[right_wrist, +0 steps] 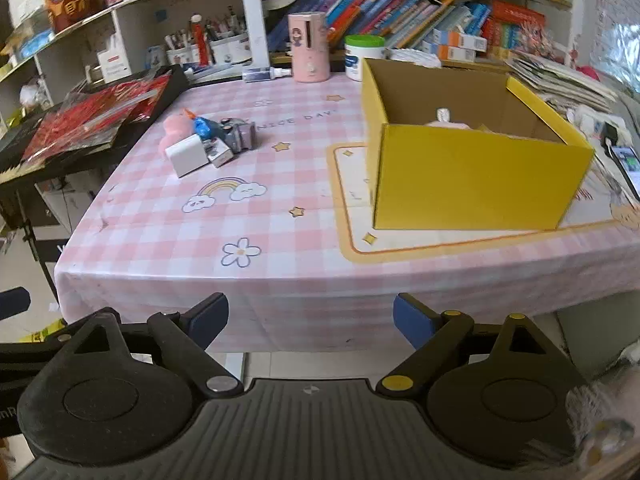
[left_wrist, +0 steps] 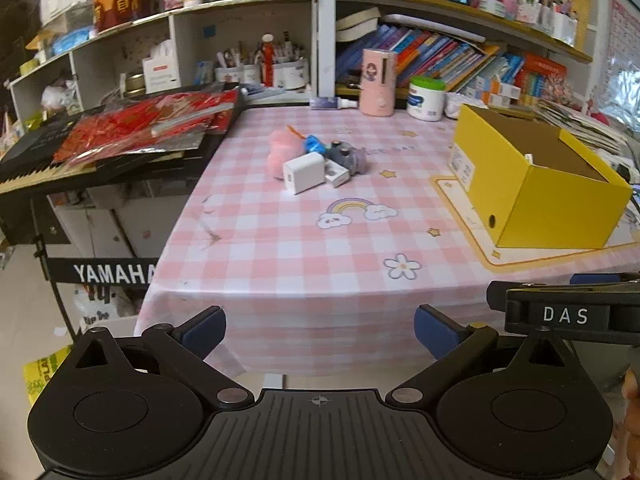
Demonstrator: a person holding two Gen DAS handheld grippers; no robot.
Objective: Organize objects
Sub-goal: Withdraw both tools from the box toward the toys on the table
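Observation:
A small pile lies mid-table: a white charger cube point(left_wrist: 303, 172) point(right_wrist: 187, 155), a pink plush point(left_wrist: 282, 148) point(right_wrist: 176, 130), a blue item point(left_wrist: 314, 145) point(right_wrist: 203, 127), a grey toy point(left_wrist: 347, 157) point(right_wrist: 238, 133) and a small white box point(left_wrist: 337, 175) point(right_wrist: 220, 155). An open yellow cardboard box point(left_wrist: 556, 204) point(right_wrist: 472, 176) stands at the right, with a pale item point(right_wrist: 444, 119) inside. My left gripper point(left_wrist: 320, 332) and right gripper point(right_wrist: 311, 318) are both open and empty, held before the table's near edge, well short of the pile.
The table has a pink checked cloth point(left_wrist: 288, 248) point(right_wrist: 168, 236). A Yamaha keyboard with red packets point(left_wrist: 132, 128) point(right_wrist: 88, 116) stands at the left. A pink canister point(left_wrist: 377, 82) point(right_wrist: 310, 48), a white jar point(left_wrist: 426, 98) and bookshelves are at the back. A phone point(right_wrist: 626, 164) lies far right.

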